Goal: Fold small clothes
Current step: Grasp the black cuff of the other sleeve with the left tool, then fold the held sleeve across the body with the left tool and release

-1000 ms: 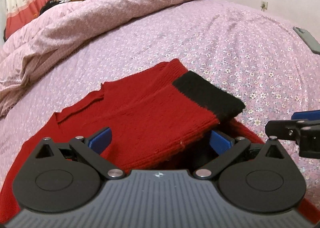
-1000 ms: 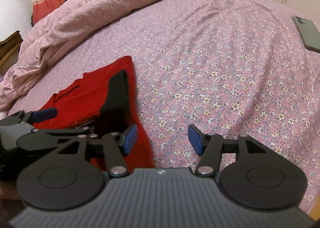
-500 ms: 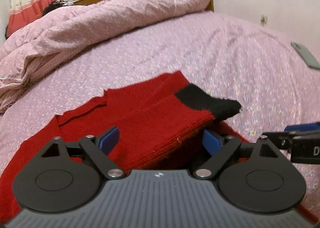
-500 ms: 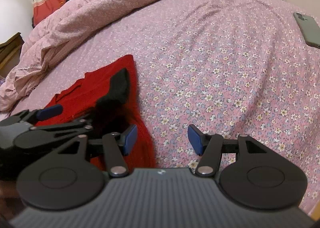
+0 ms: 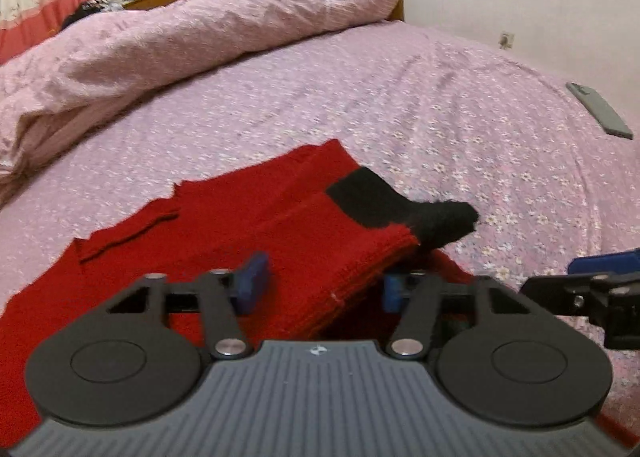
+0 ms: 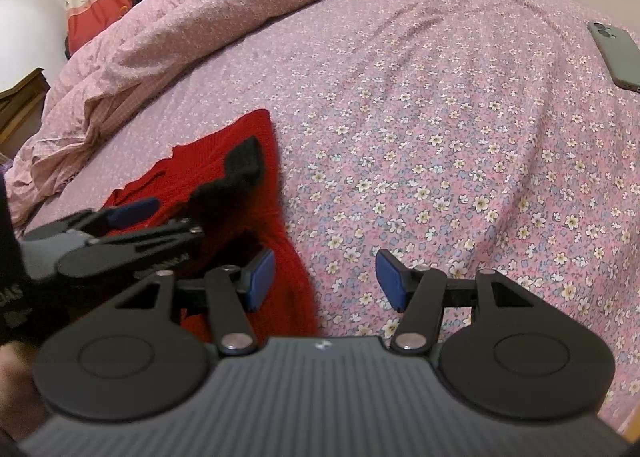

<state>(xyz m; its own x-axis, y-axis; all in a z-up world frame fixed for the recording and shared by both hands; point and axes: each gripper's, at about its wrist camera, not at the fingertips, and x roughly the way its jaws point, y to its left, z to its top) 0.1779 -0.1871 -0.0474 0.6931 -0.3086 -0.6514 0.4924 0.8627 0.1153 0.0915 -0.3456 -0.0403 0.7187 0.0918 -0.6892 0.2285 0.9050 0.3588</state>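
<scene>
A: Where now?

B: Red knitted garment (image 5: 224,241) flat on the flowered bedsheet (image 6: 440,145), near edge of the bed. Sleeve with black cuff (image 5: 384,201) lifted and crossing the body, a fold of red knit lying between the blue pads of the left gripper (image 5: 320,287).

A: Clamped?

B: Hard to say. Jaws wide apart, cloth draped over the right pad, left pad (image 5: 251,281) on top of the fabric. Cannot tell whether anything is truly pinched.

A: And the right gripper (image 6: 325,281)?

B: Jaws wide, nothing between them. Hovering over the garment's right edge and bare sheet, just beside the left tool.

A: Advice for the fold?

B: Probably: carry the sleeve across low and level, cuff laid square inside the body outline, no bunching at the shoulder. Right side free to pin the near hem or smooth the crease. Loose knit likely to stretch and sag, so slow travel, gentle release. Phone (image 6: 616,57) far off to the right, well clear.
</scene>
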